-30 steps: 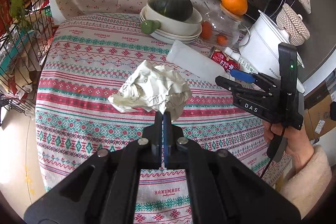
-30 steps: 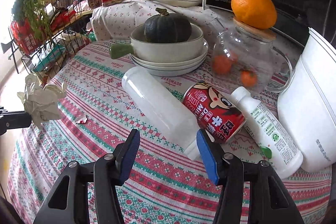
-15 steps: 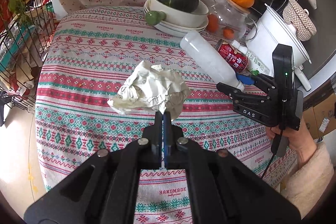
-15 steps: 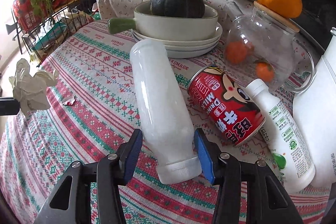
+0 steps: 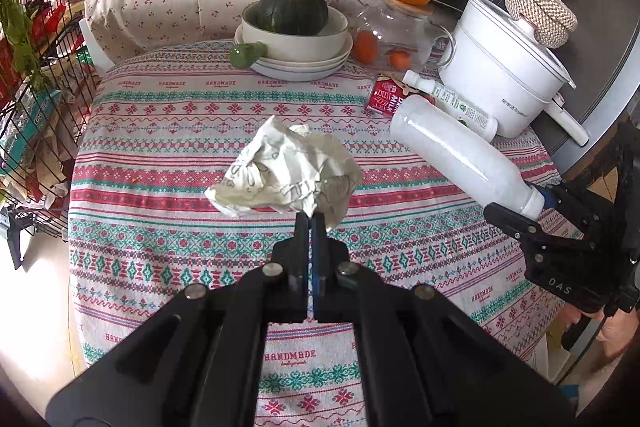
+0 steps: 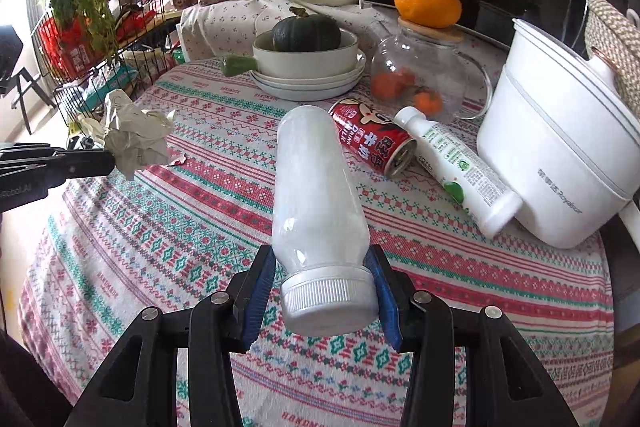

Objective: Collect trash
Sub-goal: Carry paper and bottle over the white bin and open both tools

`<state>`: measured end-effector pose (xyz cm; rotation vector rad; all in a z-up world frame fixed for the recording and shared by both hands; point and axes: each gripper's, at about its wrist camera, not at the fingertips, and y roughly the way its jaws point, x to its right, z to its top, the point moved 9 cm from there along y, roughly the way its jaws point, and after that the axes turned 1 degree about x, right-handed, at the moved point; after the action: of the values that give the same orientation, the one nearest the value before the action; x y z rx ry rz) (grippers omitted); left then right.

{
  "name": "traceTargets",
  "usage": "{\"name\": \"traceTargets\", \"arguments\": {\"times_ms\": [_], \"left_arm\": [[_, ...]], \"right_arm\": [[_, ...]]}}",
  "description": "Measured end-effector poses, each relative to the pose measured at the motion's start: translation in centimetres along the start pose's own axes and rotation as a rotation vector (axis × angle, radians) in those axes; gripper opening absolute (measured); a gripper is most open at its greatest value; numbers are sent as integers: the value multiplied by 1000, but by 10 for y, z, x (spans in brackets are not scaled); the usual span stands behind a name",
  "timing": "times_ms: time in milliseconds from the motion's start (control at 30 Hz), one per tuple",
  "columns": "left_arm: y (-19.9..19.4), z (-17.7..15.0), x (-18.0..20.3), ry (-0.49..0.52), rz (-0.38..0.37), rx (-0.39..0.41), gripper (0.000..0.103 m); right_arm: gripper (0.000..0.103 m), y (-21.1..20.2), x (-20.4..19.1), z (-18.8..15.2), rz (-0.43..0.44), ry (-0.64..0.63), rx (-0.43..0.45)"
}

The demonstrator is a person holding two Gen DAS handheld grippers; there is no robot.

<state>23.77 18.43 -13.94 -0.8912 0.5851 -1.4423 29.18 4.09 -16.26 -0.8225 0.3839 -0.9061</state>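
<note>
My left gripper (image 5: pixel 307 217) is shut on a crumpled ball of white paper (image 5: pixel 288 171) and holds it above the patterned tablecloth (image 5: pixel 168 227). The paper (image 6: pixel 136 139) and the left gripper (image 6: pixel 110 159) also show at the left of the right wrist view. My right gripper (image 6: pixel 320 263) is shut on a frosted white plastic bottle (image 6: pixel 316 187), its blue pads pressing just above the cap. The bottle (image 5: pixel 460 155) is off the cloth and tilted, held by the right gripper (image 5: pixel 520 203). A red drink can (image 6: pixel 372 143) and a small white bottle with a green label (image 6: pixel 460 167) lie on the cloth behind it.
A white electric pot (image 6: pixel 560 155) stands at the right edge. Behind it are a glass jar (image 6: pixel 420 71) with an orange on its lid and a bowl with a dark green squash (image 6: pixel 306 33). A wire rack (image 6: pixel 100 59) stands left. A small wrapper scrap (image 6: pixel 178 159) lies on the cloth.
My right gripper moved onto the white bottle, closed on it near the cap and lifted it away from the can. My left gripper drew back with the paper.
</note>
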Motion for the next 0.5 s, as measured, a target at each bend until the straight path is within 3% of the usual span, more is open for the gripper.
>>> {"name": "traceTargets", "arguments": {"times_ms": [500], "left_arm": [[-44, -29, 142, 199, -148, 51, 1]], "right_arm": [[47, -179, 54, -79, -137, 116, 106]]}}
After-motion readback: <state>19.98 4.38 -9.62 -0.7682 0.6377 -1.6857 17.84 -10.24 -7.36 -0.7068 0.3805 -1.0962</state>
